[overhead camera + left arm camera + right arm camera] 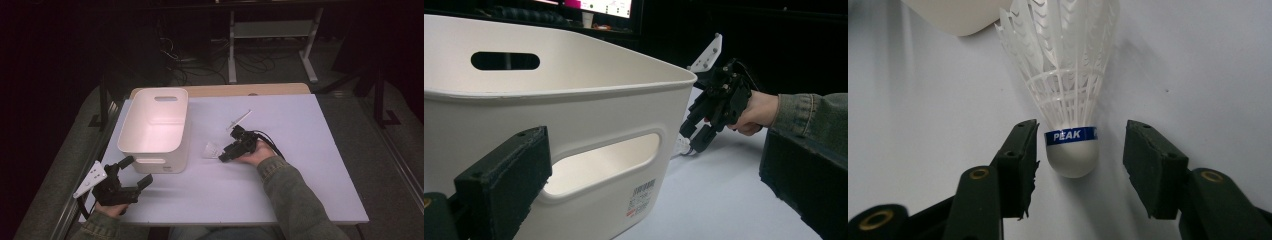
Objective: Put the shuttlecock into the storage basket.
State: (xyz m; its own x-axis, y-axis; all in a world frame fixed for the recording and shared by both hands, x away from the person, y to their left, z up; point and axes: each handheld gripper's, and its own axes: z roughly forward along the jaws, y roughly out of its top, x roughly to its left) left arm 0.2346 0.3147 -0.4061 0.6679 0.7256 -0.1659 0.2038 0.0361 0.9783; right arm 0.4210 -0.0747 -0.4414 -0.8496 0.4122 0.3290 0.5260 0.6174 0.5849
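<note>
Jaws on the right gripper (1075, 167) sit apart, one on each side of the shuttlecock (1071, 100), with a small gap on each side, so they are not pinching it yet. Its round white nose points at the gripper and its feathers point away. The shuttlecock (212, 150) lies on the white table (300, 150), just right of the white bin (155, 127). Over at the near left corner, the left gripper (131, 171) has its jaws wide apart with nothing in them, close to the bin's near wall. I think the job is to put the shuttlecock in the bin. Grabbing, lifting and dropping are all left to do.
</note>
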